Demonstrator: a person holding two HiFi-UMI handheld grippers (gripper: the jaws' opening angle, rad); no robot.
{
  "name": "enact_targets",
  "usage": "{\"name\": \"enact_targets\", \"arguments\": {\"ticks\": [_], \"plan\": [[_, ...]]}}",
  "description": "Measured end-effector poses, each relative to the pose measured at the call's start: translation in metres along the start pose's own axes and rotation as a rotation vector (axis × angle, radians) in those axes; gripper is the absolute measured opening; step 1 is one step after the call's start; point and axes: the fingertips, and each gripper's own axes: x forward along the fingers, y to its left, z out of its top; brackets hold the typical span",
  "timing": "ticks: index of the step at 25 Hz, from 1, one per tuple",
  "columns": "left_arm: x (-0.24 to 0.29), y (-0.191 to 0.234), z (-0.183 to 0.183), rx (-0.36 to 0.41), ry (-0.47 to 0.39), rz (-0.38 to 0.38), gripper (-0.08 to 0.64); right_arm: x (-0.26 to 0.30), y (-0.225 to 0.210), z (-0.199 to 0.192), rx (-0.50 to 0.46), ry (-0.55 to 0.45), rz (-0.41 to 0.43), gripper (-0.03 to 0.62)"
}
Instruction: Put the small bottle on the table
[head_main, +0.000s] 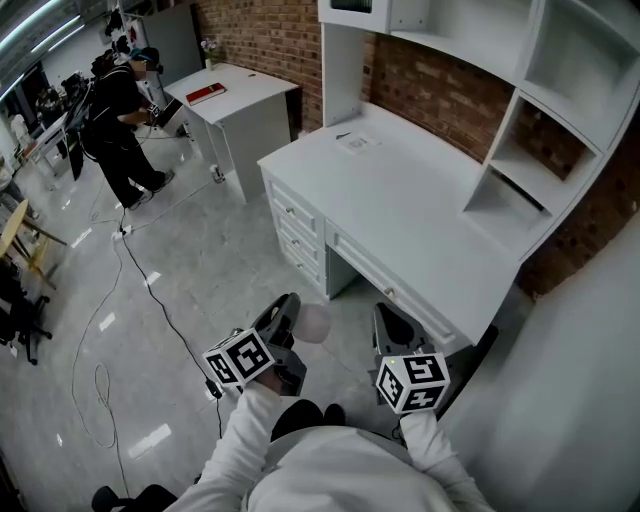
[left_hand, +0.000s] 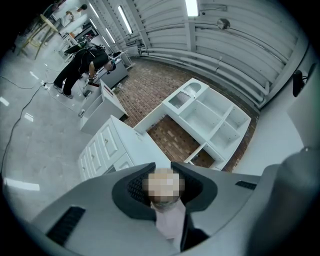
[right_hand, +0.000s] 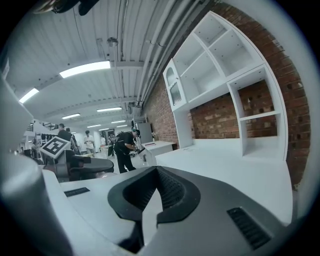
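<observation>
A small pale pink bottle (head_main: 313, 322) sits between the jaws of my left gripper (head_main: 297, 318), held over the floor in front of the white desk (head_main: 400, 200). In the left gripper view the bottle (left_hand: 170, 220) stands up between the dark pads (left_hand: 135, 189), which press on it from both sides; a mosaic patch covers its top. My right gripper (head_main: 393, 325) hovers beside it, just short of the desk's front edge. In the right gripper view its fingertips (right_hand: 156, 170) meet with nothing between them.
The desk carries a white shelf hutch (head_main: 560, 100) on its right and back, against a brick wall. A paper (head_main: 355, 141) lies at its far end. A smaller white table (head_main: 245, 95) stands beyond it, with a person (head_main: 115, 120) next to it. Cables (head_main: 150, 290) run over the floor.
</observation>
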Motion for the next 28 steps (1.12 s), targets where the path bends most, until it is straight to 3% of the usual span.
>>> {"name": "enact_targets", "arguments": {"ticks": [11,28], "plan": [[0.06,-0.001,-0.01,0.003,0.095,-0.049,0.107,0.004,-0.053,0.001,0.077,-0.008,-0.133,0.028],[0.273,0.001,0.03,0.005,0.254,-0.2,0.106,0.114,-0.169,0.05,0.123,-0.034,-0.346,0.028]]}}
